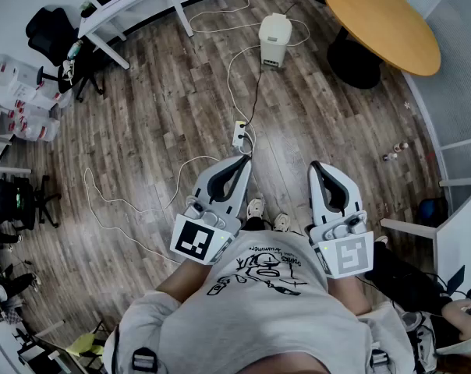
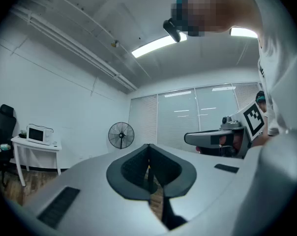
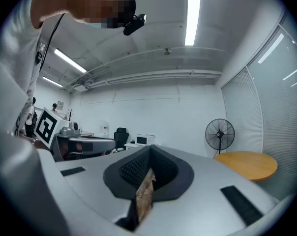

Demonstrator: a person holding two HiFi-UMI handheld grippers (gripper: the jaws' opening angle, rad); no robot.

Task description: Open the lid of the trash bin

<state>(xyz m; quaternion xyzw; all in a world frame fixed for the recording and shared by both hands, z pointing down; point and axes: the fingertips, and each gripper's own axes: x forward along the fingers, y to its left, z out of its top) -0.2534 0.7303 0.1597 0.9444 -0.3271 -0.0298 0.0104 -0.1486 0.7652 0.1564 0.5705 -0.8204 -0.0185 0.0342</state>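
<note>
Left hand-held gripper [image 1: 242, 160] and right hand-held gripper [image 1: 316, 166] sit pressed together, empty; trash bin [image 1: 274, 37] stands shut, well apart; approach likely comes next.

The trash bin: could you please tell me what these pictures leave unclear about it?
- Head view: the trash bin is too small to show a pedal or lid hinge.
- Left gripper view: no bin; the left gripper itself fills the lower frame.
- Right gripper view: likewise, behind the right gripper.
</note>
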